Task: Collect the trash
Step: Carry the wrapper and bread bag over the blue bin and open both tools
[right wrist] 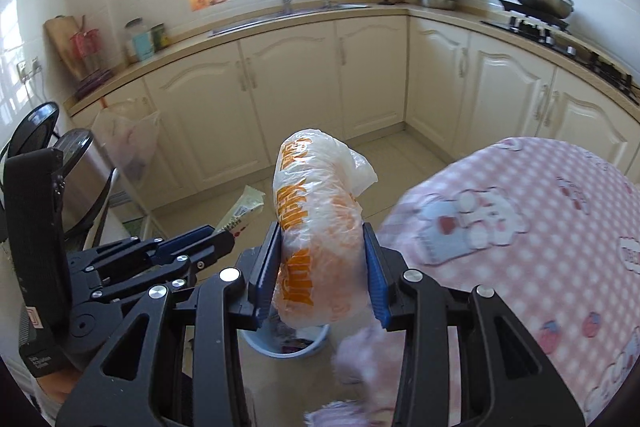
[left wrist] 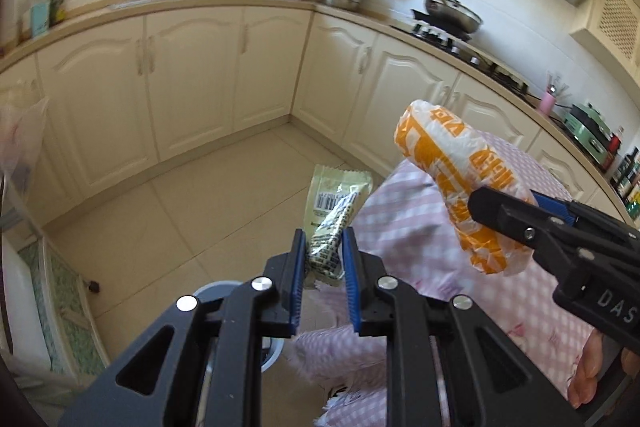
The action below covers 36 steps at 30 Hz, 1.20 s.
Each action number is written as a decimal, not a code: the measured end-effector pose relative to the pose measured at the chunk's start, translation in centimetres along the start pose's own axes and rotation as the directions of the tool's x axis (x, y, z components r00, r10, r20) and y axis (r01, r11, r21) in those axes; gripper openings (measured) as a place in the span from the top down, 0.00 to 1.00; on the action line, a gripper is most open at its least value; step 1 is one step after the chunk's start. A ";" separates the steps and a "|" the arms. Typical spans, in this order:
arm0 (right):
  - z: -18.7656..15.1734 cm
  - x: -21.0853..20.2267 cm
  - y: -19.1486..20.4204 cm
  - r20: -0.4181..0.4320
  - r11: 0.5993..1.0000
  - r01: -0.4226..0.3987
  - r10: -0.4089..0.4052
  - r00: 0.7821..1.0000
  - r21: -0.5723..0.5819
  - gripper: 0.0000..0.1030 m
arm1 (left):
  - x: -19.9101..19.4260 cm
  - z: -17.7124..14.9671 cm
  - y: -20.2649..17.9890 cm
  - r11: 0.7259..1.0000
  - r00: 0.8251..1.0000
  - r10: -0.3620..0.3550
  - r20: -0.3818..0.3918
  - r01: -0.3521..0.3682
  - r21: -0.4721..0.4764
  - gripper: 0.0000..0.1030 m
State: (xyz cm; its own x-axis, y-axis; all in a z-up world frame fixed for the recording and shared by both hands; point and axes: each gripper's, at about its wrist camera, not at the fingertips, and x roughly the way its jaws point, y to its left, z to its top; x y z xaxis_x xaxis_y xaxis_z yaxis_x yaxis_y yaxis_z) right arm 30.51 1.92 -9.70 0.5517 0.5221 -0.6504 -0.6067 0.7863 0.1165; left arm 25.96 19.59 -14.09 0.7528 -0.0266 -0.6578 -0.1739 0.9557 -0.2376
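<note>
Orange-printed plastic bag (right wrist: 316, 227) pinched in right gripper (right wrist: 322, 267) jaws; left gripper (left wrist: 322, 263) jaws nearly closed on green wrapper (left wrist: 334, 219). Both carried off pink-checked table (right wrist: 540, 227), above blue bin (right wrist: 288, 345), likely for dropping.

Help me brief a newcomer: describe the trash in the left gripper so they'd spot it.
Beside the pink checked tablecloth, the left gripper pinches a pale green wrapper. It is flat with a barcode, unlike the puffy orange-printed bag.
</note>
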 end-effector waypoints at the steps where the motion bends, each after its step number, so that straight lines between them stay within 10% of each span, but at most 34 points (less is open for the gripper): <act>1: -0.2 0.7 0.8 -0.008 1.000 -0.012 0.012 1.000 -0.002 0.64 | 0.0 -0.4 1.0 1.000 1.000 0.007 -0.006 -0.007 -0.011 0.83; 22: -5.6 14.6 5.6 -0.224 1.000 -0.023 0.022 0.974 -0.001 0.64 | 9.5 -7.0 12.5 0.977 0.974 0.087 -0.208 -0.124 -0.175 0.83; 29: -6.3 16.4 4.8 -0.250 1.000 -0.011 0.015 0.968 0.016 0.64 | 12.0 -7.2 13.6 0.971 0.968 0.083 -0.236 -0.132 -0.200 0.57; 36: -7.0 17.9 5.2 -0.285 1.000 -0.015 0.019 0.958 0.015 0.64 | 12.6 -7.8 14.3 0.969 0.963 0.088 -0.255 -0.142 -0.204 0.57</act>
State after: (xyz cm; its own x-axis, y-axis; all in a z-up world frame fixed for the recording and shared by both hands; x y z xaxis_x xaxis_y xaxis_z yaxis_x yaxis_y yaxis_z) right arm 33.21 12.98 -26.00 0.3541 0.4206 -0.8353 -0.6062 0.7833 0.1375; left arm 27.94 30.66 -31.36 0.5479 -0.0163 -0.8364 -0.4052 0.8695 -0.2824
